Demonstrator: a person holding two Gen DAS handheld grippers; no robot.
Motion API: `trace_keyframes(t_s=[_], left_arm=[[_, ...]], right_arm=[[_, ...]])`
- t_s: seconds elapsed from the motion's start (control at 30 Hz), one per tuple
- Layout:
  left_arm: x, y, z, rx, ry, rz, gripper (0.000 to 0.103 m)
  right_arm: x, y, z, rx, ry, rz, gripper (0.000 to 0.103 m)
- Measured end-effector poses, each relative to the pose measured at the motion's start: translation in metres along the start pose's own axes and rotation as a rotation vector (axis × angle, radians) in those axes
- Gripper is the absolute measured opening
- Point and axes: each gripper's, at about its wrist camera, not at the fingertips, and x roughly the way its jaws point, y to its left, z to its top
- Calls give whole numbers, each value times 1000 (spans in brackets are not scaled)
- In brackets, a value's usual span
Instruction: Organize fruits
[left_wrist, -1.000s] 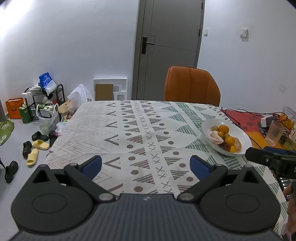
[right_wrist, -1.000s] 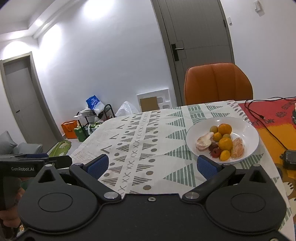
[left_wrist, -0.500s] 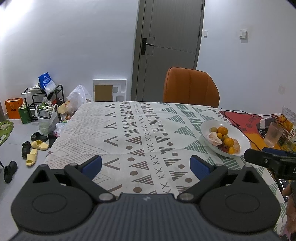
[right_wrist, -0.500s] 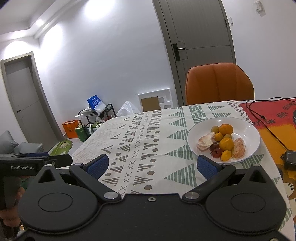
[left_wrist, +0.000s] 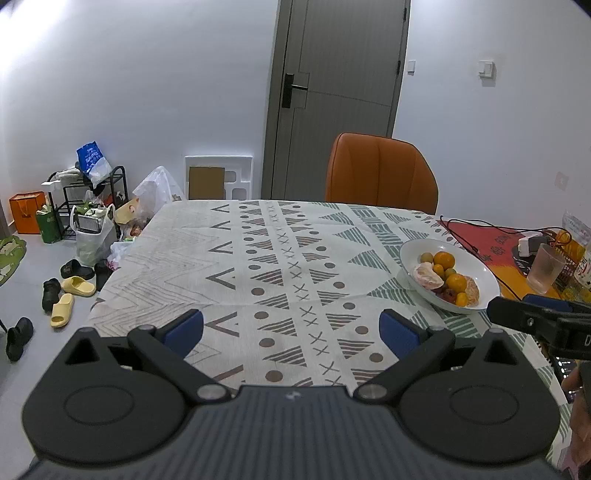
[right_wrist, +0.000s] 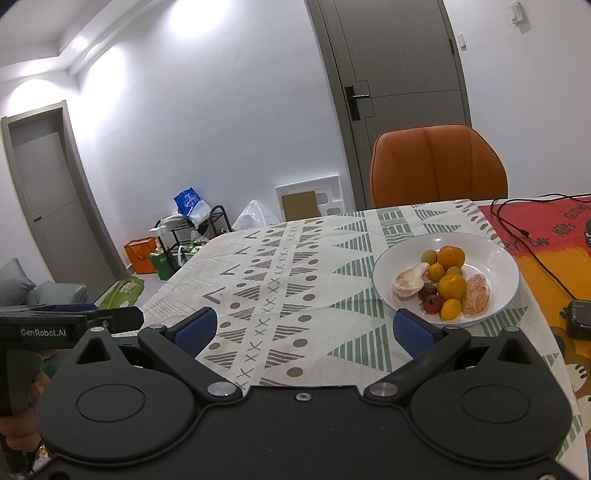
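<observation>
A white plate (left_wrist: 480, 264) (right_wrist: 495, 258) on the patterned tablecloth holds oranges (right_wrist: 451, 286) (left_wrist: 456, 283), peeled citrus pieces (right_wrist: 410, 280), small green fruits and dark red ones. My left gripper (left_wrist: 291, 330) is open over the cloth, with the plate ahead to its right. My right gripper (right_wrist: 303, 326) is open too, and the plate sits just beyond its right finger. Nothing is between either pair of fingers. Each view catches the other gripper at its edge.
An orange chair (left_wrist: 380, 175) stands at the table's far side. A red and orange mat (right_wrist: 546, 236) with a black cable, a plastic cup (left_wrist: 546, 267) and a small black device (right_wrist: 580, 319) lie to the right. Bags, shoes and a rack clutter the floor at left.
Both grippers have drawn back slightly from the table, so the plate looks a little smaller and farther off. Both stay open.
</observation>
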Motion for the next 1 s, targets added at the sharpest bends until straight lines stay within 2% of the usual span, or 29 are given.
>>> trace_keyframes(t_s=[1.0], left_arm=[[4, 2, -1, -19, 8, -5, 101]], right_arm=[[1, 1, 1, -7, 2, -22, 103]])
